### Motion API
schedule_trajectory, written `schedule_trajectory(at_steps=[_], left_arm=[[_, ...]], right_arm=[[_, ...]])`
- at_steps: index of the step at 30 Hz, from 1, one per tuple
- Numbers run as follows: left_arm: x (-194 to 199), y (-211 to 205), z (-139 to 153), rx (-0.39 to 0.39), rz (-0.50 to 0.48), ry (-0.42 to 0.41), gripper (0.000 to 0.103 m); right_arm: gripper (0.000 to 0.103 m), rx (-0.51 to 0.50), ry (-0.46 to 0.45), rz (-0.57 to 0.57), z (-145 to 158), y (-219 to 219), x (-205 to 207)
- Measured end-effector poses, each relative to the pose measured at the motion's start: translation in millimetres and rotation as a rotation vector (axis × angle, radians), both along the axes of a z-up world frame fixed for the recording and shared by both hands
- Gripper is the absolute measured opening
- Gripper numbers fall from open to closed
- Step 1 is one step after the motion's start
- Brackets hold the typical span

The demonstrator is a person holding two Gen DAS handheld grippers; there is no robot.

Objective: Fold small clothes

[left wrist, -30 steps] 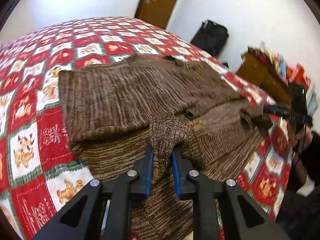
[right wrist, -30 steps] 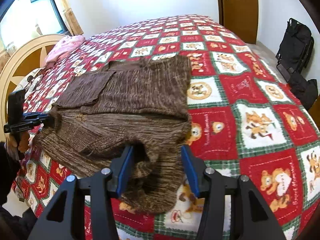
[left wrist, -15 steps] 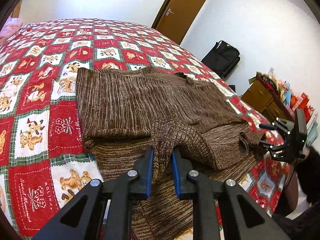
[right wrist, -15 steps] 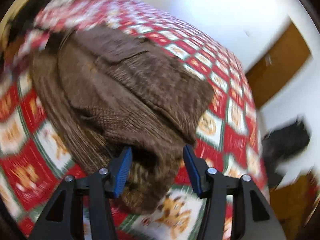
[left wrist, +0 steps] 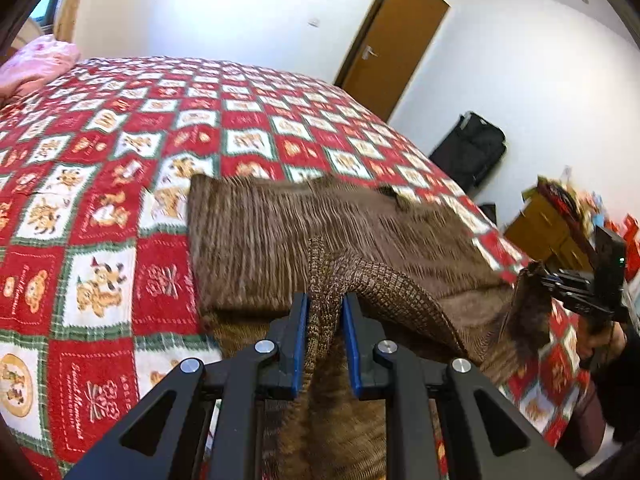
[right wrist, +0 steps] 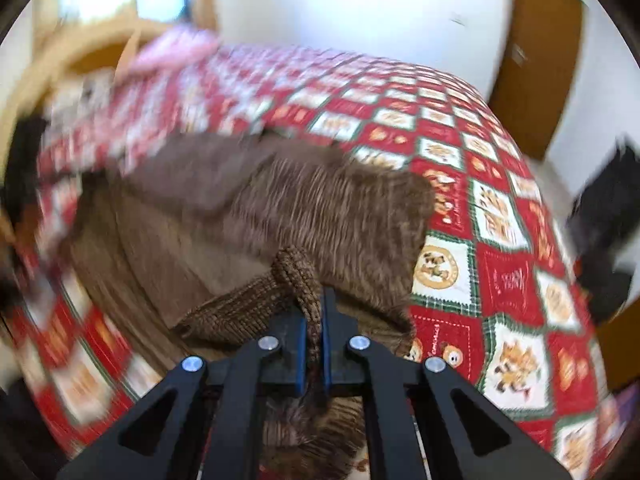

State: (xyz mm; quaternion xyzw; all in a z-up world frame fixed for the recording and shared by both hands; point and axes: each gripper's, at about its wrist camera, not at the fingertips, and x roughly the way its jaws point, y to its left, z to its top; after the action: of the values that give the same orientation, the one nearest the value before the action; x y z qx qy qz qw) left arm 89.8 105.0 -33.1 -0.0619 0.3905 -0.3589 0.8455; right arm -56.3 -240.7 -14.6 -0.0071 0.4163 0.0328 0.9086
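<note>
Both near-hem corners of sweater (left wrist: 280,240) pinched: left gripper (left wrist: 324,312) clamped, right gripper (right wrist: 314,316) just closed on knit; body stretches ahead toward collar.

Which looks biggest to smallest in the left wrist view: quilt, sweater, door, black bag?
1. quilt
2. sweater
3. door
4. black bag
This is apparent size only; the door and bag stand farther from the camera, so they look smaller than they are.

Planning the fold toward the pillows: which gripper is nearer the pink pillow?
Left. The left gripper grips the sweater on the pink pillow side; the right gripper grips the far side.
</note>
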Motion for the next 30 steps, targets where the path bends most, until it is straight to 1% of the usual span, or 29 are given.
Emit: schedule_trajectory(at_steps=[1, 3, 4, 7, 9, 10, 12, 15, 16, 17, 18, 19, 20, 22, 23, 25, 26, 27, 28, 30], left_arm=[[2, -1, 2, -0.001, 0.013, -0.004, 0.018], [4, -1, 6, -0.010, 0.040, -0.026, 0.016], [5, 0, 7, -0.019, 0.046, -0.030, 0.011], [7, 4, 13, -0.048, 0.068, -0.039, 0.011], [8, 4, 13, -0.026, 0.058, -0.045, 0.011], [8, 4, 13, -0.015, 0.057, -0.055, 0.011], [8, 3, 10, -0.013, 0.021, -0.048, 0.011], [10, -4, -3, 0.074, -0.039, -0.019, 0.012], [11, -7, -8, 0.104, -0.048, -0.003, 0.017], [12, -10, -16, 0.140, -0.053, 0.022, 0.026], [13, -11, -22, 0.157, -0.053, 0.033, 0.032], [14, -12, -27, 0.169, -0.048, 0.034, 0.041], [15, -12, -32, 0.181, -0.037, 0.028, 0.046], [19, -11, -38, 0.160, -0.039, 0.053, 0.048], [20, -11, -41, 0.152, -0.043, 0.071, 0.051], [24, -14, -46, 0.159, -0.045, 0.096, 0.053], [25, -18, -50, 0.176, -0.046, 0.099, 0.053], [25, -19, -50, 0.175, -0.047, 0.093, 0.053], [26, -20, -50, 0.164, -0.047, 0.090, 0.053], [31, -22, -50, 0.125, -0.055, 0.118, 0.053]], right_arm=[[0.007, 0.023, -0.004, -0.014, 3, -2, 1], [0.007, 0.010, -0.013, -0.031, 7, 1, 2], [0.007, 0.009, -0.016, -0.030, 8, 3, 4], [0.007, 0.053, -0.032, -0.045, 11, 0, 3], [0.007, 0.064, -0.037, -0.043, 12, -1, 3], [0.007, 0.048, -0.035, -0.045, 11, -1, 4], [0.007, 0.028, -0.022, -0.044, 8, -2, 3], [0.007, 0.024, -0.011, -0.049, 2, -3, 0], [0.007, 0.029, -0.008, -0.050, 0, -4, -2], [0.007, 0.034, -0.004, -0.052, -2, -4, -3], [0.007, 0.041, 0.001, -0.053, -4, -4, -4], [0.007, 0.045, 0.005, -0.053, -6, -4, -4], [0.007, 0.047, 0.008, -0.053, -7, -4, -5], [0.007, 0.049, 0.015, -0.055, -10, -3, -5], [0.007, 0.052, 0.020, -0.054, -11, -3, -5], [0.007, 0.056, 0.029, -0.054, -14, -3, -5], [0.007, 0.056, 0.034, -0.054, -15, -2, -5], [0.007, 0.054, 0.037, -0.055, -16, -1, -5], [0.007, 0.054, 0.038, -0.056, -17, -2, -6], [0.007, 0.061, 0.040, -0.061, -19, -2, -7]])
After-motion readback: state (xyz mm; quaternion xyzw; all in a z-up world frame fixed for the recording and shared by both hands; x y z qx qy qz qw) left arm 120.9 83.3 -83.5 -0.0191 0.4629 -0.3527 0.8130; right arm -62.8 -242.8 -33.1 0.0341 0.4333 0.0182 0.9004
